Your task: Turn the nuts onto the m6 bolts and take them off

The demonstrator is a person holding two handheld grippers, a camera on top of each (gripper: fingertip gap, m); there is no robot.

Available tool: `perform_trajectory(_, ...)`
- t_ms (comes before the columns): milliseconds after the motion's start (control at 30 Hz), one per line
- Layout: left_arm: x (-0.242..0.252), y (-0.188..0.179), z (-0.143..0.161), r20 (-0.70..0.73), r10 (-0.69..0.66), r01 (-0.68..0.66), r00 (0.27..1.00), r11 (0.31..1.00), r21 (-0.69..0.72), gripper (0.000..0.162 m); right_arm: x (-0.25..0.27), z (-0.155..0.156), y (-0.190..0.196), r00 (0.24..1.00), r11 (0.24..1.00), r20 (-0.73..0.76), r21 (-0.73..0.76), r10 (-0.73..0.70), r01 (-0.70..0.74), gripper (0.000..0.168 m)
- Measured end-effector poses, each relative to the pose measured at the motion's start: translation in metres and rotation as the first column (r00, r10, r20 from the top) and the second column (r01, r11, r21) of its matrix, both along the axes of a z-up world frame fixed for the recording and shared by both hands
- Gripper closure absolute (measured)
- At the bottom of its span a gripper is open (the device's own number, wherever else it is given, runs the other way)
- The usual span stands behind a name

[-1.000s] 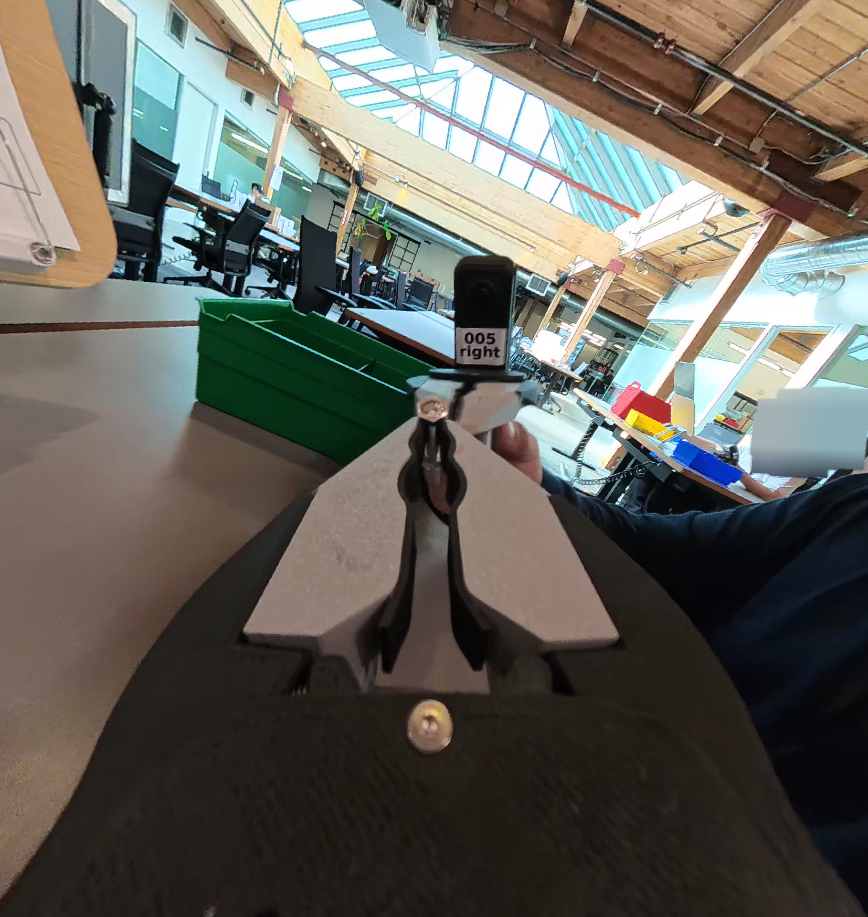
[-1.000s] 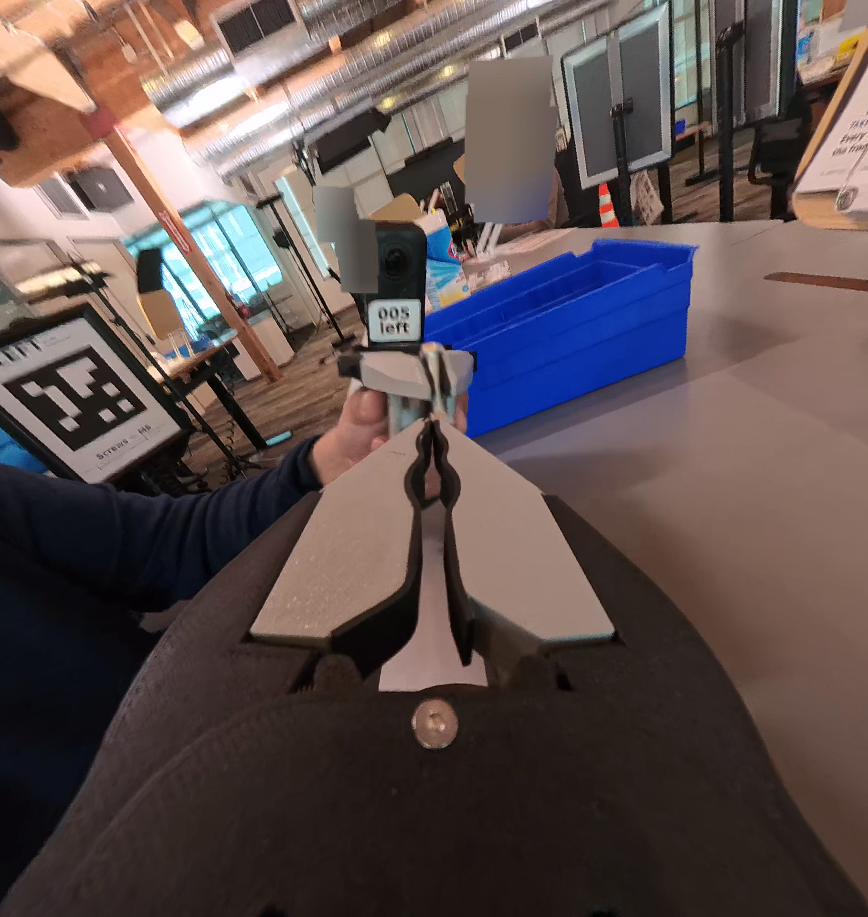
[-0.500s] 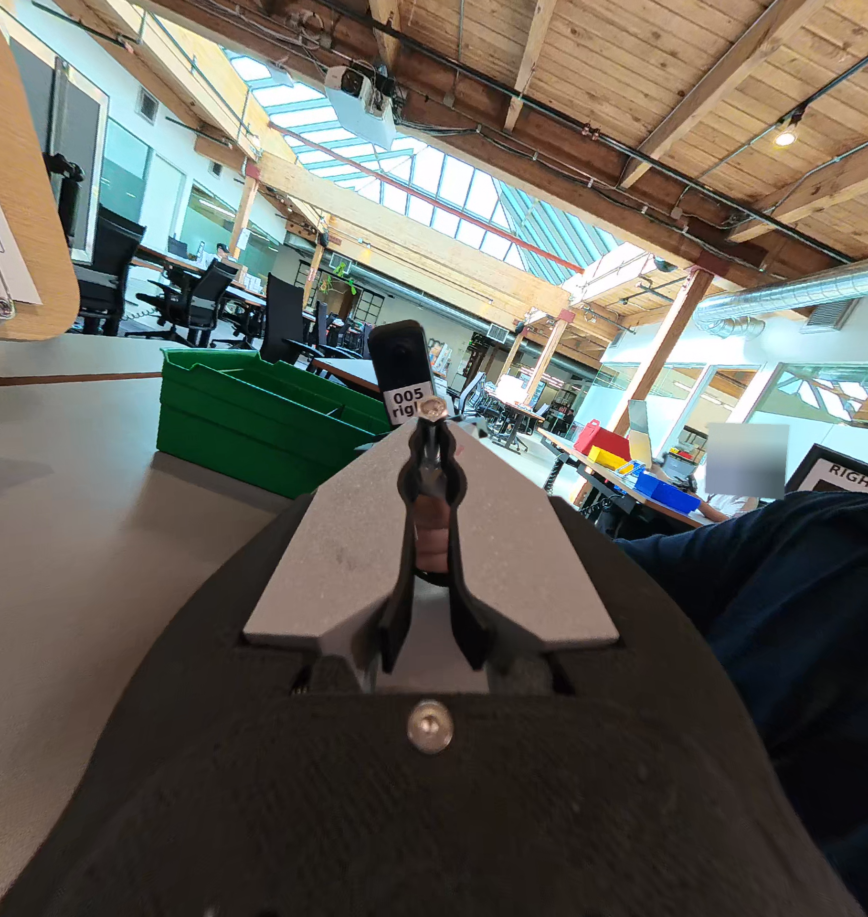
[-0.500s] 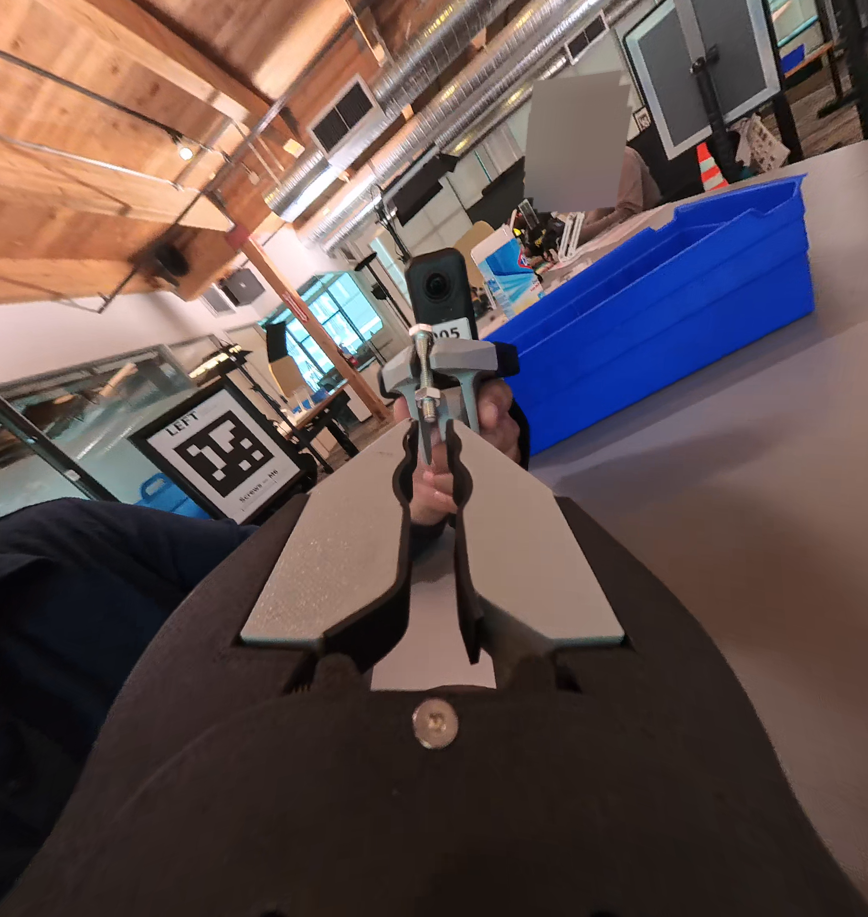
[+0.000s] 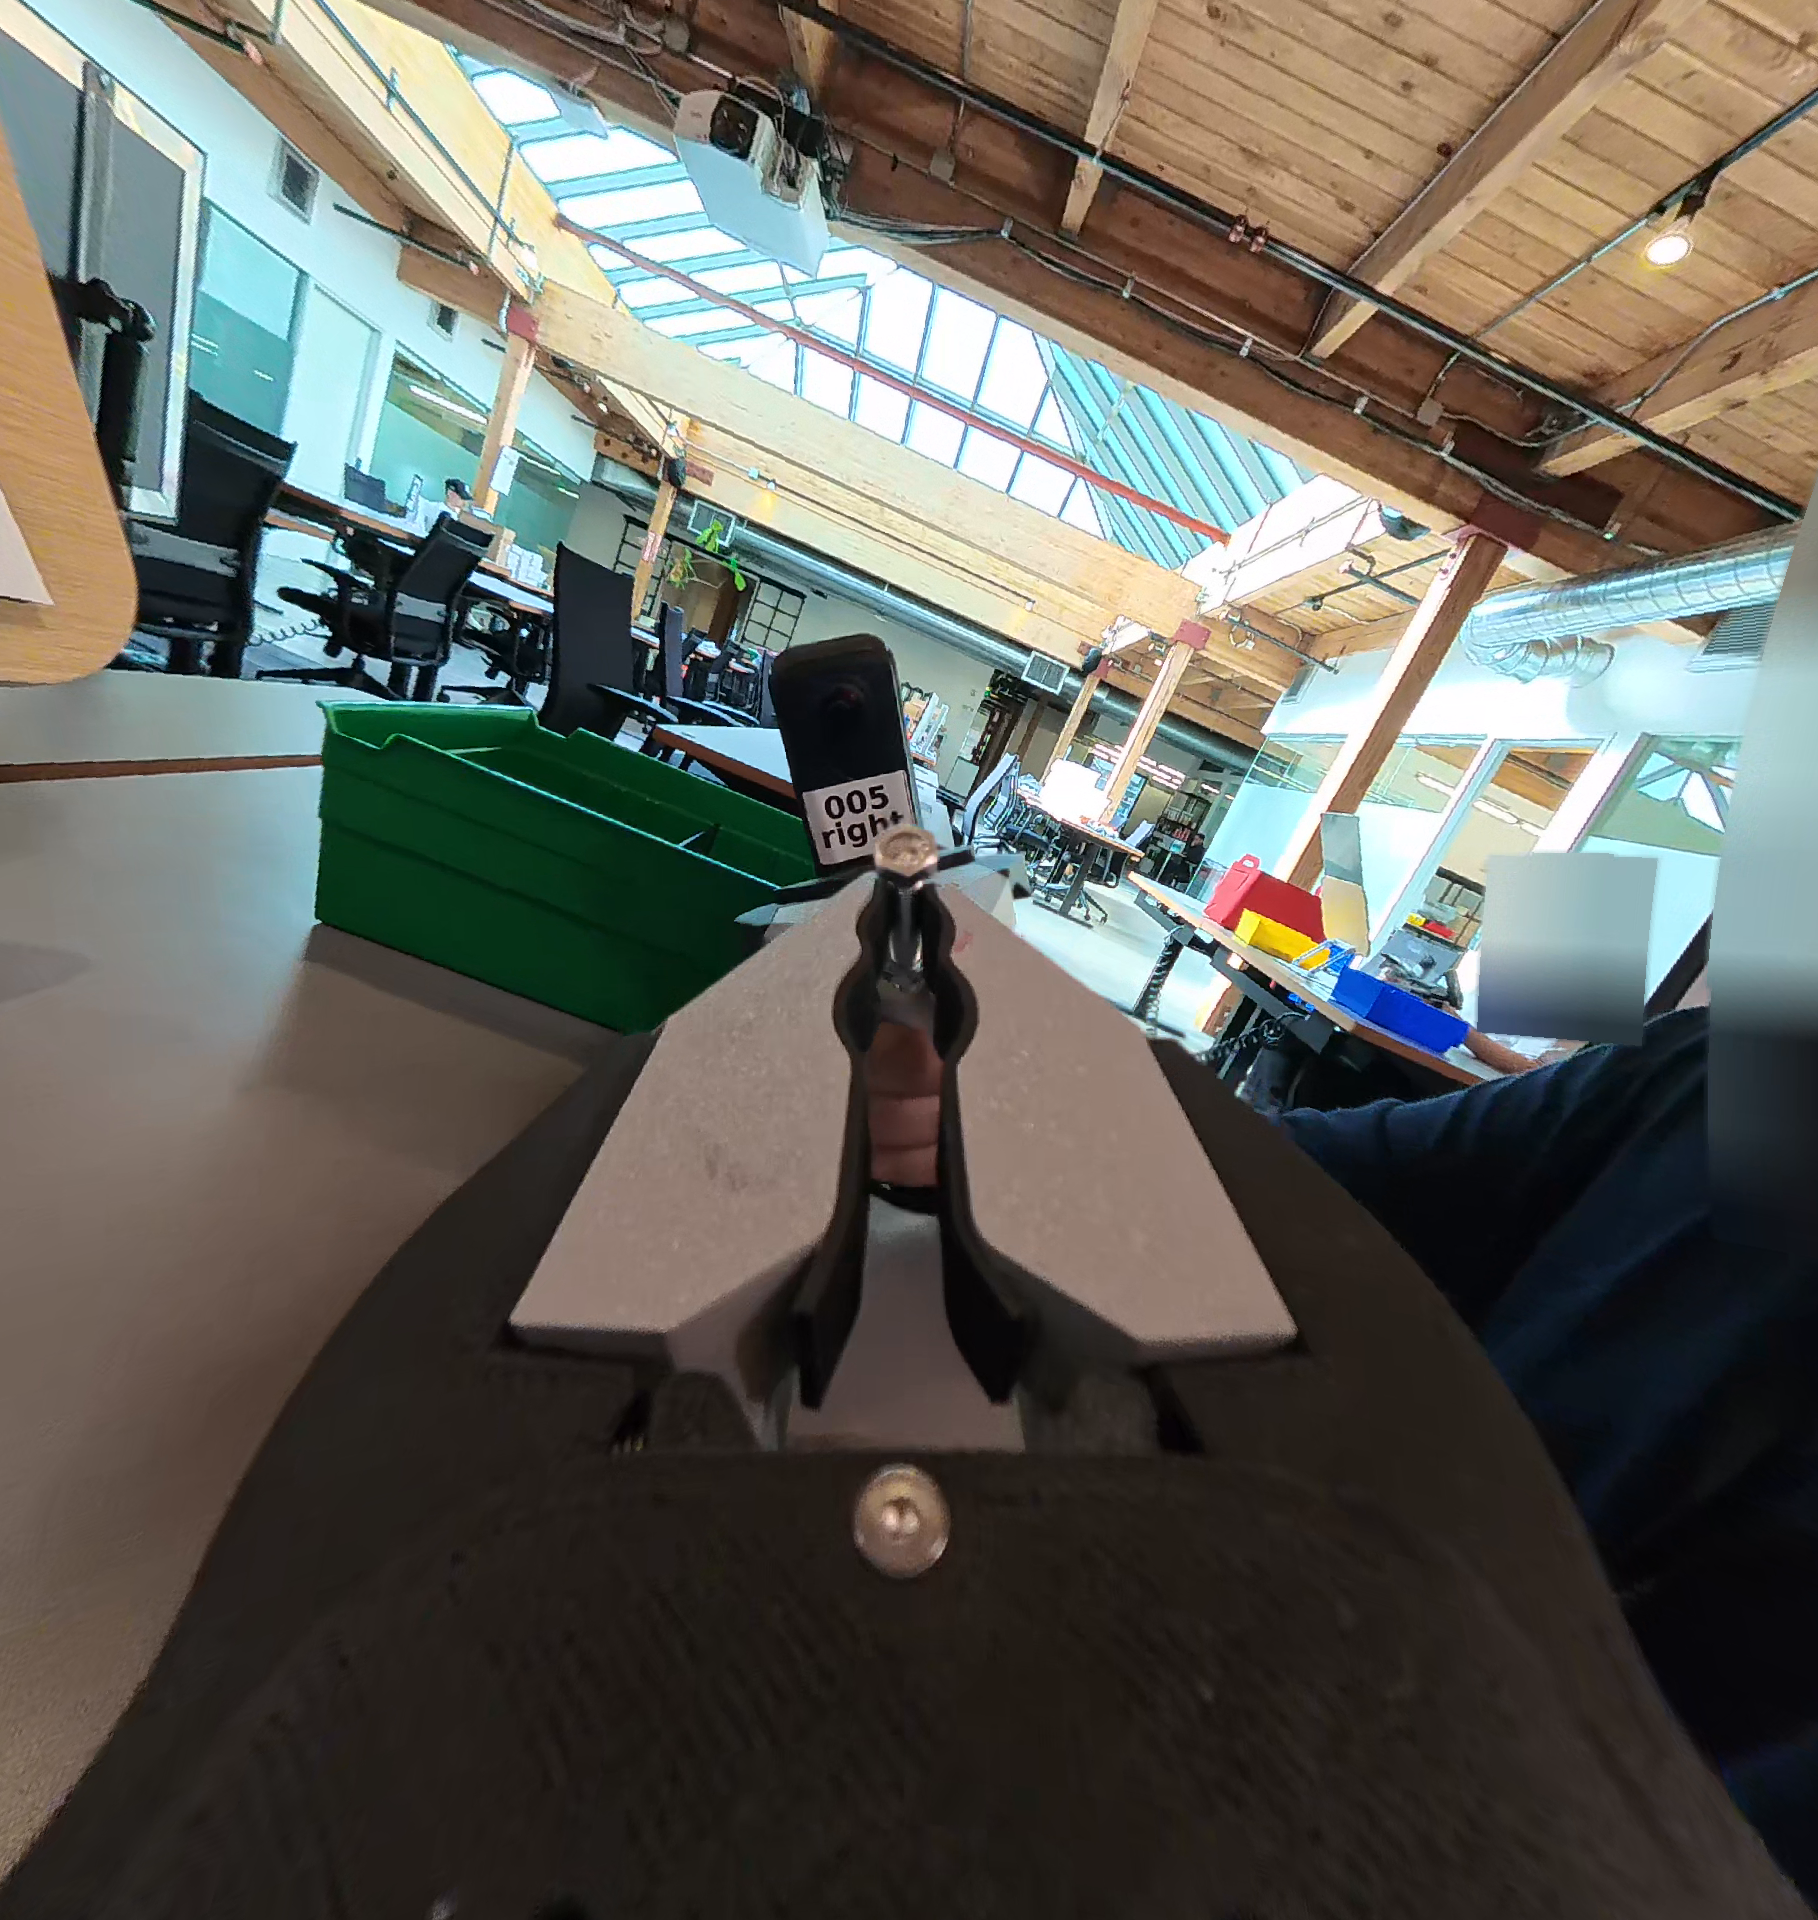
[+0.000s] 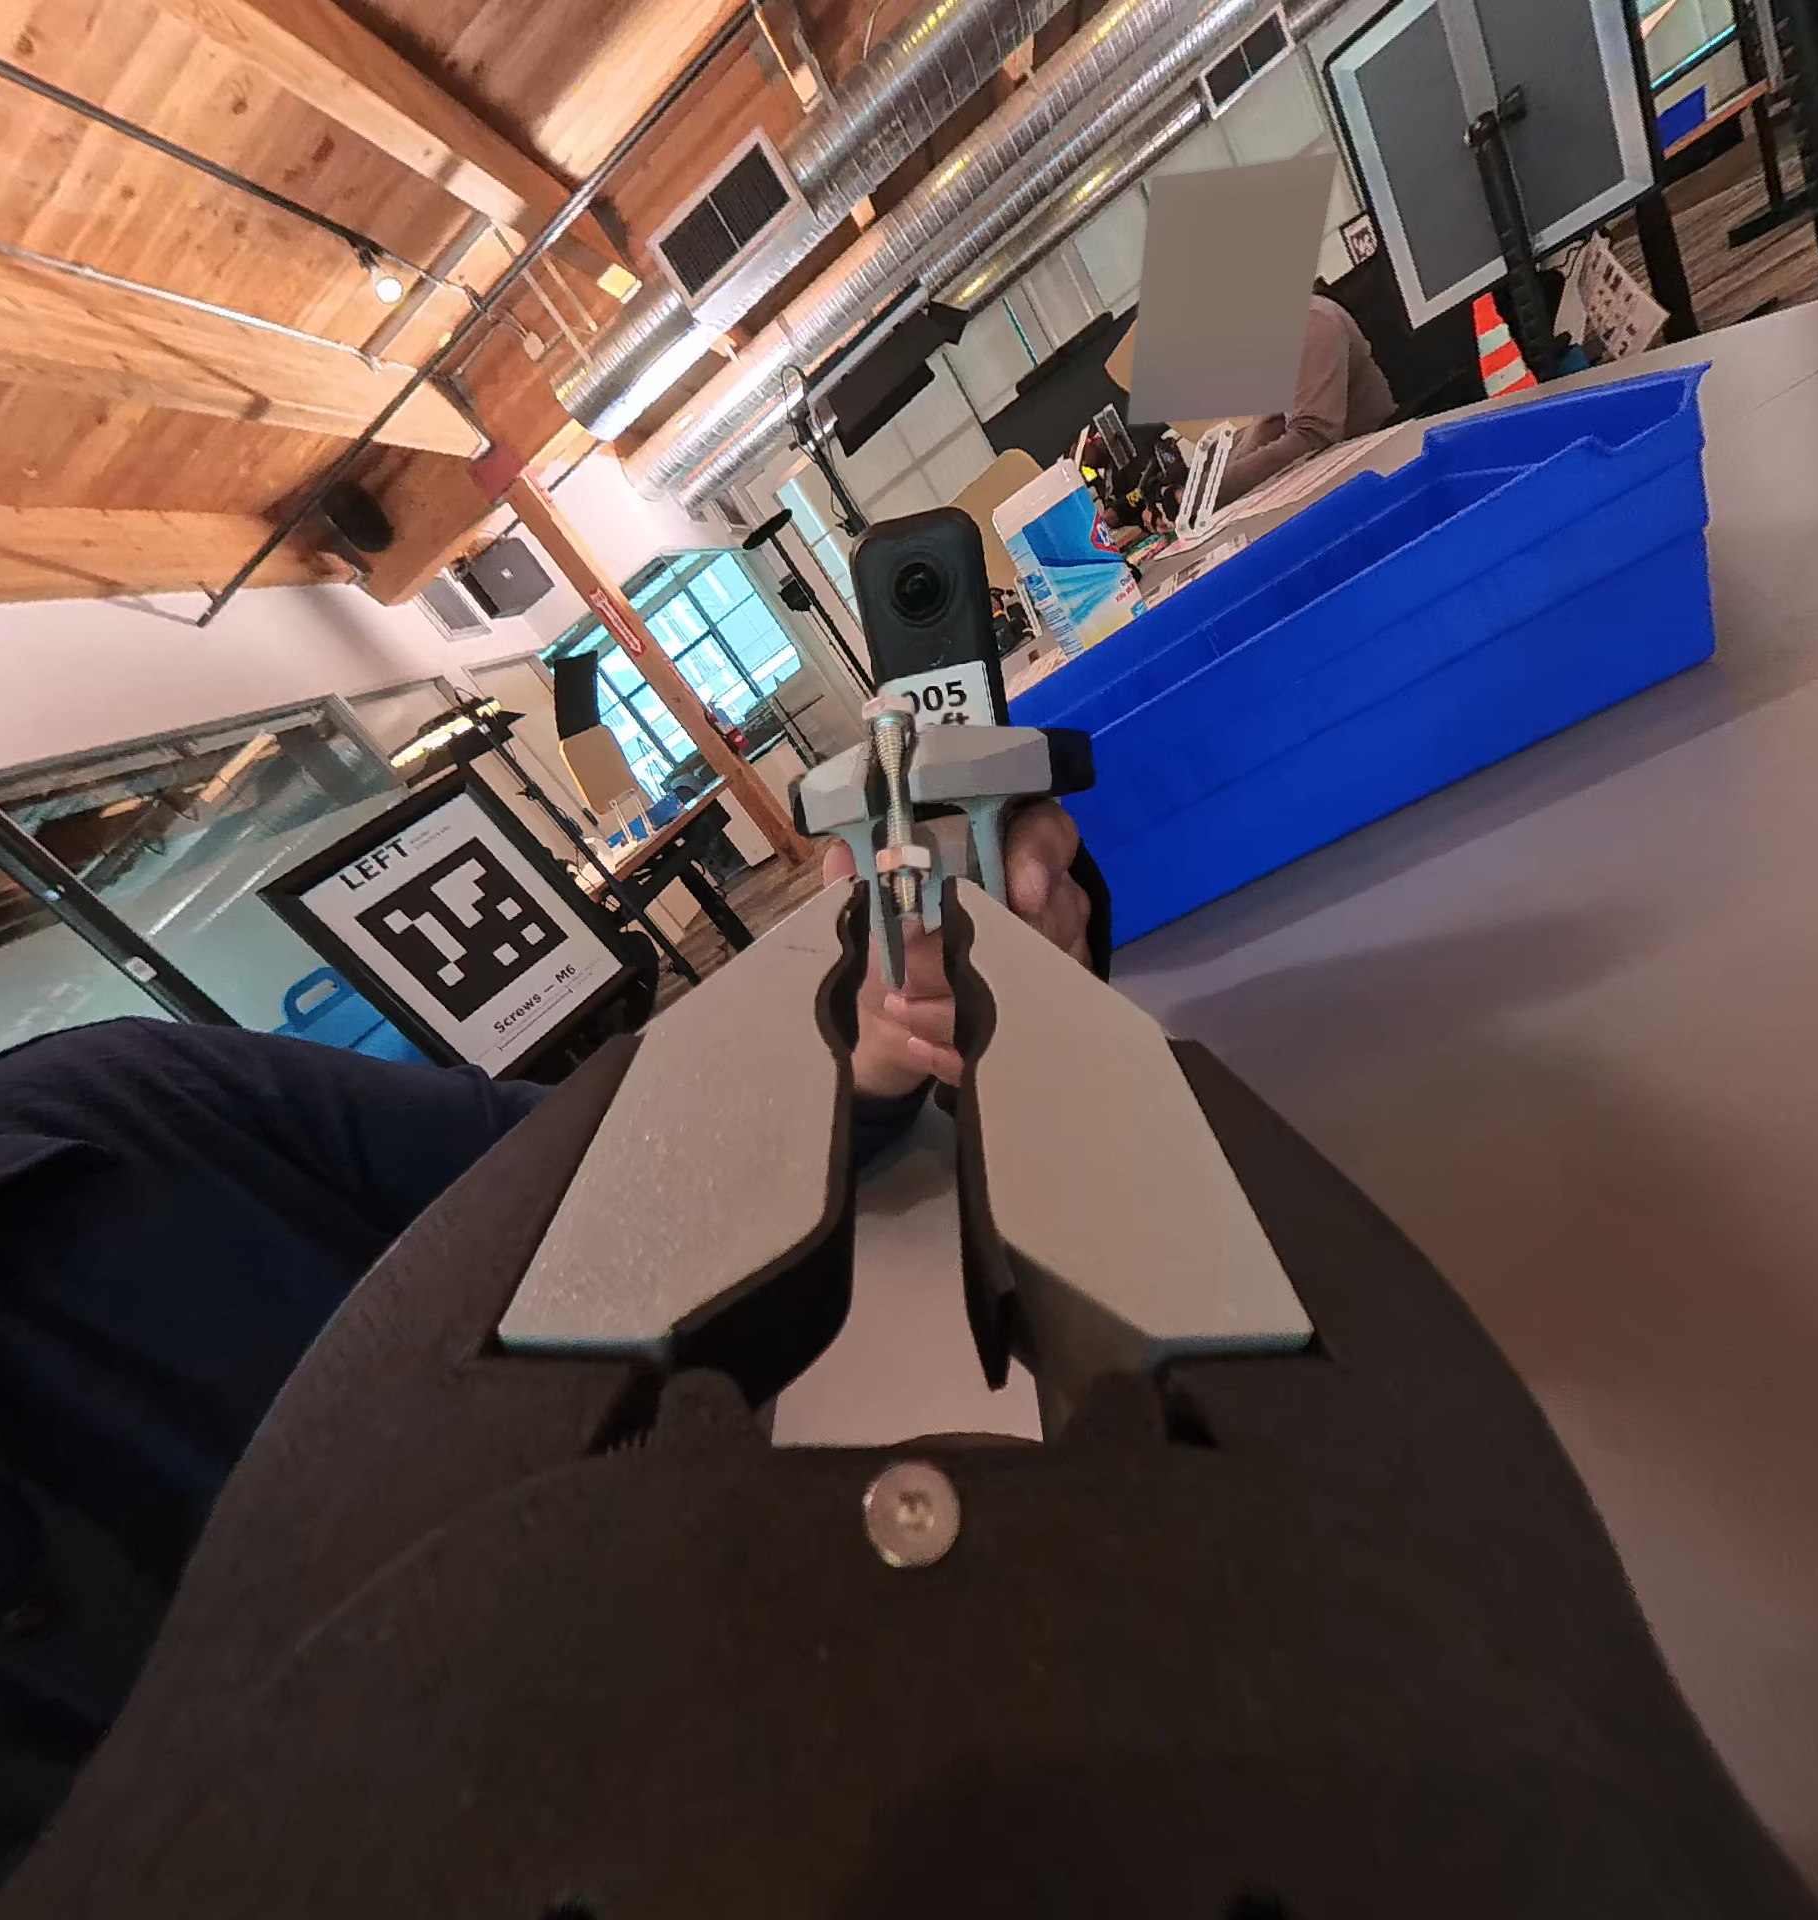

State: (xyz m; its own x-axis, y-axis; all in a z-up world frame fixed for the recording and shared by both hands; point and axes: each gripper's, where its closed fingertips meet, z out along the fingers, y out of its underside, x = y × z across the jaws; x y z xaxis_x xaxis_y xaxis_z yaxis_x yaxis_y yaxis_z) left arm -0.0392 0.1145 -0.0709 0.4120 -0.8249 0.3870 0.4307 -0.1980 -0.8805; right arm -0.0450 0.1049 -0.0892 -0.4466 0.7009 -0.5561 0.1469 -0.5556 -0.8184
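Left wrist view: the left gripper (image 5: 906, 940), grey fingers nearly together, is clamped on a silver threaded m6 bolt (image 5: 902, 914) standing upright at its tips, head uppermost, with a green plastic bin (image 5: 531, 831) on the grey table (image 5: 157, 1039) behind. Right wrist view: the right gripper (image 6: 897, 940) has fingers slightly apart with nothing between them, just short of the small silver hex nut (image 6: 902, 860) sitting partway down that bolt; a blue plastic bin (image 6: 1404, 623) lies beyond. Judged step: mid-threading or unthreading; next calls for closing squarely on the nut's flats and turning while the bolt stays steady.
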Motion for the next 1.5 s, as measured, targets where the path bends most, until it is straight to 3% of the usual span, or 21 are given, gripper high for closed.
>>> perform_trajectory(200, 0.002, -0.001, -0.004, -0.064, 0.018, -0.018, 0.998, 1.0, 0.01, 0.158, 0.001, -0.004, -0.002, 0.999, 0.995, 0.029, 0.102, -0.023, 0.02, 0.164)
perform_trajectory(367, 0.002, 0.0, -0.027, -0.322, 0.103, -0.1, 0.941, 0.995, 0.025, 0.152, 0.004, -0.019, 0.0, 0.991, 0.983, 0.128, 0.181, -0.032, 0.008, 0.164)
perform_trajectory(500, -0.01, 0.002, -0.069, -0.571, 0.155, -0.179, 0.806, 0.984, 0.015, 0.148, 0.007, -0.048, 0.001, 0.956, 0.965, 0.292, 0.259, -0.034, -0.045, 0.164)
perform_trajectory(600, -0.017, 0.002, -0.086, -0.637, 0.164, -0.214, 0.753, 0.977, -0.001, 0.143, 0.011, -0.067, 0.002, 0.92, 0.957, 0.39, 0.279, -0.033, -0.084, 0.164)
perform_trajectory(733, -0.018, 0.0, -0.105, -0.784, 0.206, -0.201, 0.586, 0.974, 0.106, 0.138, 0.013, -0.092, 0.009, 0.864, 0.94, 0.495, 0.328, -0.088, -0.092, 0.164)
perform_trajectory(967, 0.004, -0.004, -0.123, -0.879, 0.272, -0.075, 0.391, 0.962, 0.264, 0.145, 0.015, -0.115, -0.001, 0.81, 0.91, 0.581, 0.374, -0.081, -0.177, 0.164)
perform_trajectory(1100, 0.006, -0.004, -0.136, -0.915, 0.271, -0.039, 0.299, 0.961, 0.272, 0.156, 0.017, -0.116, -0.002, 0.803, 0.908, 0.591, 0.374, -0.075, -0.191, 0.164)
perform_trajectory(1300, 0.003, 0.003, -0.129, -0.89, 0.249, -0.123, 0.381, 0.968, 0.218, 0.158, 0.012, -0.098, 0.003, 0.853, 0.92, 0.514, 0.371, -0.089, -0.128, 0.168)
perform_trajectory(1500, -0.007, 0.015, -0.098, -0.737, 0.272, -0.278, 0.619, 0.953, 0.118, 0.158, 0.004, -0.054, 0.013, 0.943, 0.915, 0.295, 0.403, -0.156, 0.026, 0.16)
